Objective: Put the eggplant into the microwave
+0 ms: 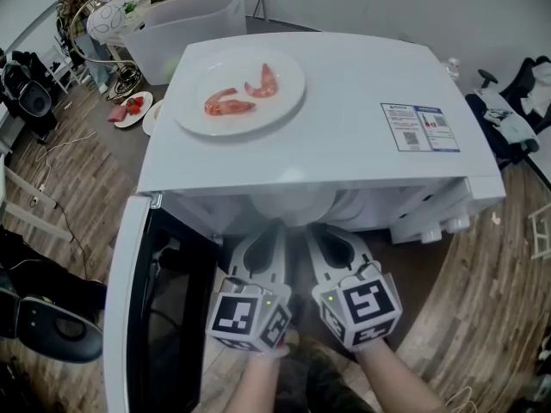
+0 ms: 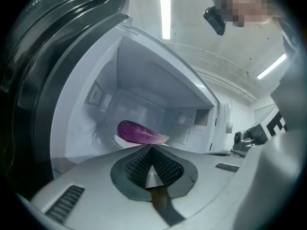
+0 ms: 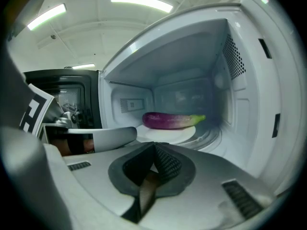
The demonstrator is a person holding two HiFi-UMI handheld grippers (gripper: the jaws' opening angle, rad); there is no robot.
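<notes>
Head view looks down on the white microwave [image 1: 344,101], and its door [image 1: 122,317] is swung open to the left. The left gripper [image 1: 272,231] and the right gripper [image 1: 320,232] are side by side just in front of the open cavity, and both point into it. In the left gripper view its fingers [image 2: 139,164] are pressed together, with nothing between them. In the right gripper view the fingers [image 3: 168,163] are also pressed together and hold nothing. The eggplant [image 3: 172,120] lies on its side inside the microwave, on a white dish [image 3: 168,134] on the cavity floor, apart from both grippers. In the right gripper view its green stem end points toward the right wall. On top of the microwave stands a white plate [image 1: 194,114] with two pink pieces of food [image 1: 228,103].
</notes>
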